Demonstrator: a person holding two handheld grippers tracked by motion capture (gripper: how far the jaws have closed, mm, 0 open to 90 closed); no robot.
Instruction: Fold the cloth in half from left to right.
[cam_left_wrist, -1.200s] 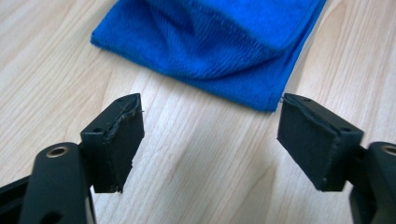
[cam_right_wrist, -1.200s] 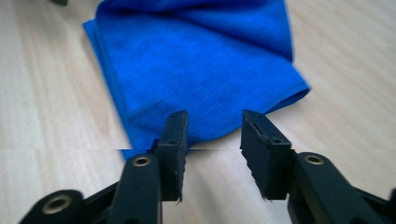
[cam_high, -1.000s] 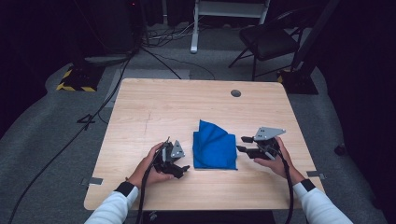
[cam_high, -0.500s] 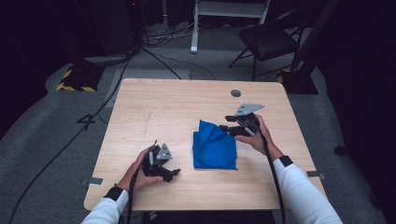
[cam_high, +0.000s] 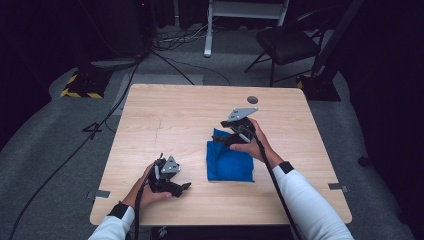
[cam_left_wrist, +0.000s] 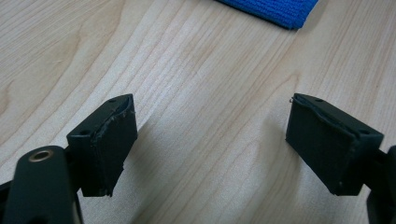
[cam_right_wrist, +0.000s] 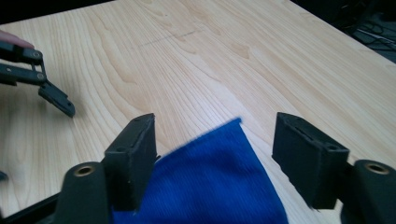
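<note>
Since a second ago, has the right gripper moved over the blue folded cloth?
Yes. The right gripper went from the table's right edge toward the centre, now over the blue folded cloth's far corner; its jaws have just been opening, gripping nothing.

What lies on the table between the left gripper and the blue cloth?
Nothing: in the high view, only bare wooden table separates the left gripper from the blue cloth. The left gripper view shows the same bare wood before the cloth's edge.

Background stuff around the desk

Light wood desk (cam_high: 175, 115) has a small dark round spot (cam_high: 252, 99) near its far edge; behind it sit a black chair (cam_high: 285, 42), floor cables (cam_high: 165, 55) and a yellow-black striped block (cam_high: 80, 85).
</note>
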